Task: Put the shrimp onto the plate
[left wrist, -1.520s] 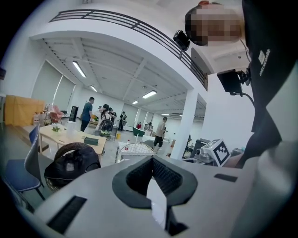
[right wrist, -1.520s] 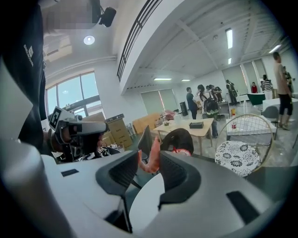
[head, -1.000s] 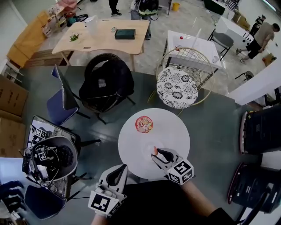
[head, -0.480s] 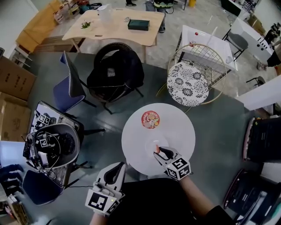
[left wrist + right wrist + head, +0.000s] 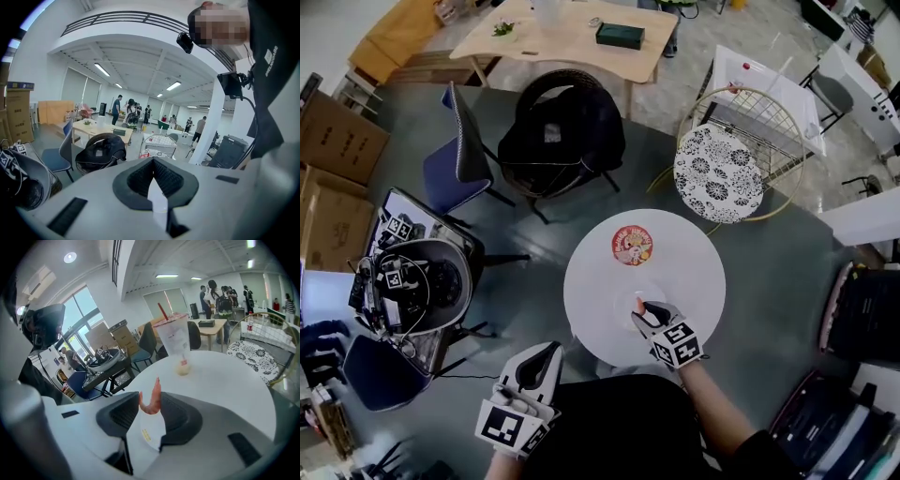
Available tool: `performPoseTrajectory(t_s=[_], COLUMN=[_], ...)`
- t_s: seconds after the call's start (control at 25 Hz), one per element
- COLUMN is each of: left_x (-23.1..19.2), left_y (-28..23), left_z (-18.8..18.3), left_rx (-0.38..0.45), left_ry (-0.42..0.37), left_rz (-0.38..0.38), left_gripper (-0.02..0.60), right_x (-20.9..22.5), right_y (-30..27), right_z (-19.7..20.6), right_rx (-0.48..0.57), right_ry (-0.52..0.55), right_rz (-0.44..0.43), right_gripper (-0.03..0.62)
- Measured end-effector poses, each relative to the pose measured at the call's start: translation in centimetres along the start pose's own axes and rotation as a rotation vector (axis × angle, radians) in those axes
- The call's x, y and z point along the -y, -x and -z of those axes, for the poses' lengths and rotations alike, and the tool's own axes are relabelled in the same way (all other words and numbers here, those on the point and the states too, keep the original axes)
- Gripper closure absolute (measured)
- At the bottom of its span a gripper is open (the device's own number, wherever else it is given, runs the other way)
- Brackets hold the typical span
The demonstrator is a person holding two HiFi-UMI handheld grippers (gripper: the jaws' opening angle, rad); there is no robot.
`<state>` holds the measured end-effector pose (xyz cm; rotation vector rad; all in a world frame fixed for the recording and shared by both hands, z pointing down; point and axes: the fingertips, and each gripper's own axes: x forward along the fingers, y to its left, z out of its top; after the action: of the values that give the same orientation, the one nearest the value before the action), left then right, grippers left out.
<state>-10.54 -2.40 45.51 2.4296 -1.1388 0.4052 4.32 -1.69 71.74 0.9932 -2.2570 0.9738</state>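
Observation:
My right gripper is shut on a pink shrimp, which stands tail up between the jaws. It hangs just above the near middle of the round white table. A white plate shows only as a faint ring on the tabletop below the shrimp. A sealed drink cup with a red straw stands further back on the table, its red lid facing up in the head view. My left gripper is off the table at the lower left, shut and holding nothing.
Beyond the table stand a black chair with a bag, a blue chair and a wire chair with a patterned cushion. A stand with cabled gear is at the left, black cases at the right. Several people stand far off.
The head view has shifted, so the table sits slightly higher and further right. The right gripper keeps the shrimp over almost the same spot. The left gripper has hardly moved.

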Motion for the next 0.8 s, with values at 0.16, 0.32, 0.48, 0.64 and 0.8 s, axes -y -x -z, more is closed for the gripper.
performPoseTrajectory(t_s=[0.16,0.32,0.48,0.64,0.8], left_x=[0.0,-0.2,-0.2,-0.3,-0.2], left_y=[0.4,0.7,1.2,1.4,1.6], left_z=[0.7,1.2,1.7,1.9,2.2], left_rx=[-0.018,-0.026,-0.039,-0.043,-0.047], left_ry=[0.009,0.021,0.018,0.035,0.035], left_rz=[-0.024,-0.049,-0.073,-0.096,-0.109], left_gripper=[0.575,0.575,0.575,0.575,0.575], right_x=[0.9,1.6,1.9,2.3,2.9], right_y=[-1.1,-2.2,-3.0,-3.7,-4.3], right_z=[1.4,2.8,3.9,4.8,5.7], right_rx=[-0.045,-0.097,-0.141,-0.178,-0.232], right_ry=[-0.011,-0.006,0.012,0.019,0.032], right_rz=[0.006,0.011,0.01,0.01,0.022], right_gripper=[0.442,0.442,0.442,0.442,0.442])
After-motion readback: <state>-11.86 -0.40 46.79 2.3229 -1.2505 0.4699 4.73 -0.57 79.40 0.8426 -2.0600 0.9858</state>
